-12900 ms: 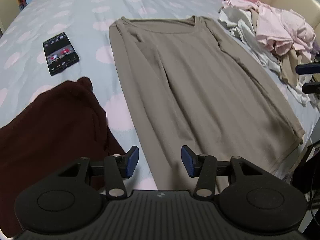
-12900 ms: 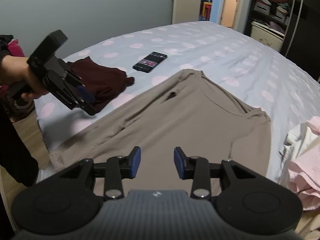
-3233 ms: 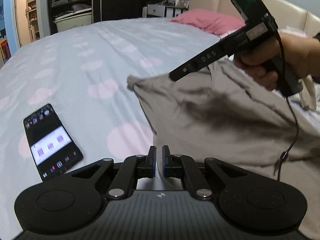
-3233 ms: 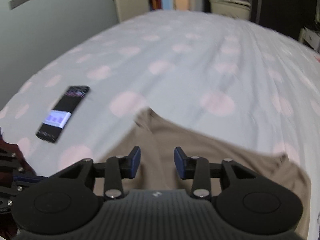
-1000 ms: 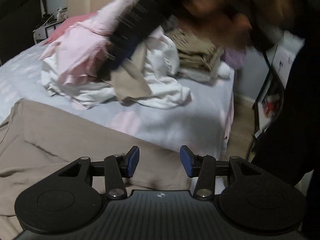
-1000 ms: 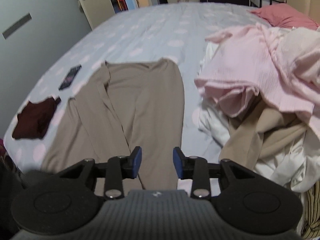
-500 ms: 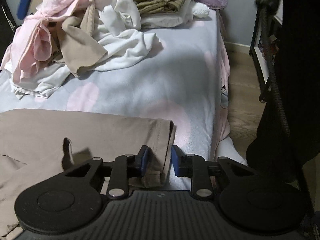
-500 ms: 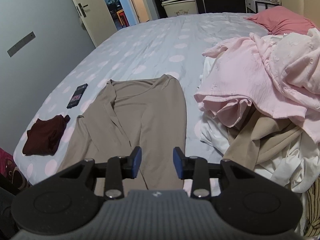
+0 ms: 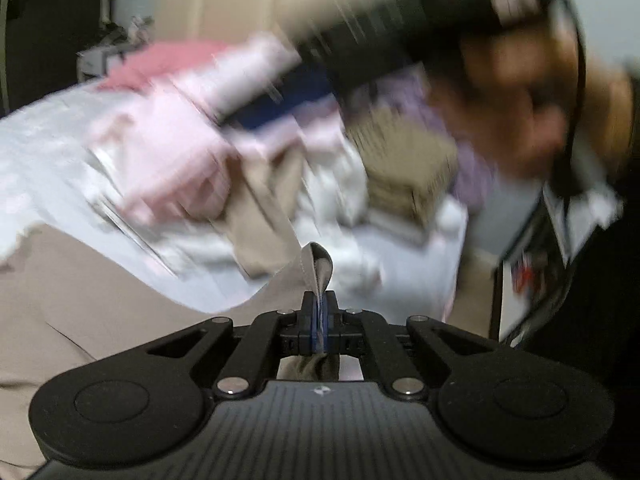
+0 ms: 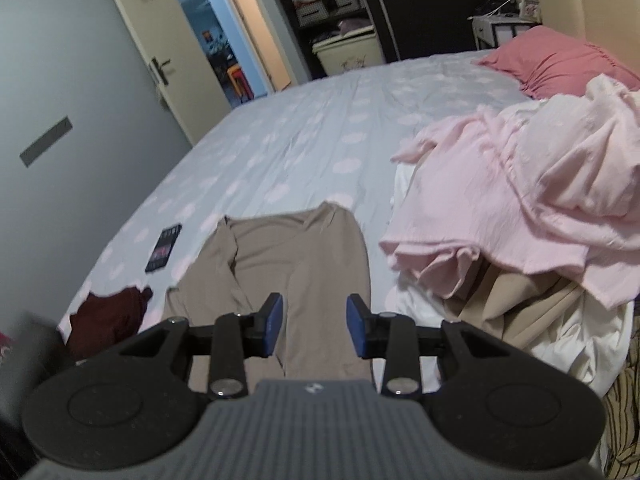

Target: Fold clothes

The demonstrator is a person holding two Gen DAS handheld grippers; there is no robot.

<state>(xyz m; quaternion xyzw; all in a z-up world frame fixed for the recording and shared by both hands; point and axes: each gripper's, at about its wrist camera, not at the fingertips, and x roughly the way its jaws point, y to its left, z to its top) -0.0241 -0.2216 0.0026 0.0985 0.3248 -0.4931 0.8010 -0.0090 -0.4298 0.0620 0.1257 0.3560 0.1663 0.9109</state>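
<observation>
A beige long-sleeved shirt [image 10: 304,264] lies on the dotted bedsheet with its sleeves folded inward, neck at the far end. My left gripper [image 9: 319,320] is shut on the shirt's hem corner [image 9: 316,268], and a fold of cloth sticks up between its blue pads. The rest of the beige shirt [image 9: 100,292] trails off to the left in the blurred left wrist view. My right gripper [image 10: 314,328] hovers open above the shirt's near end with nothing between its fingers. The right gripper and the hand [image 9: 520,120] that holds it cross the top of the left wrist view, blurred.
A heap of pink, white and tan clothes [image 10: 540,216] fills the bed's right side. A phone [image 10: 163,247] and a dark red garment [image 10: 106,318] lie left of the shirt. A pink pillow [image 10: 556,60] is at the headboard. The bed's edge and wooden floor [image 9: 472,292] are at right.
My left gripper closed on the shirt's hem corner and lifted it off the bed. My right gripper rose a little and stayed open.
</observation>
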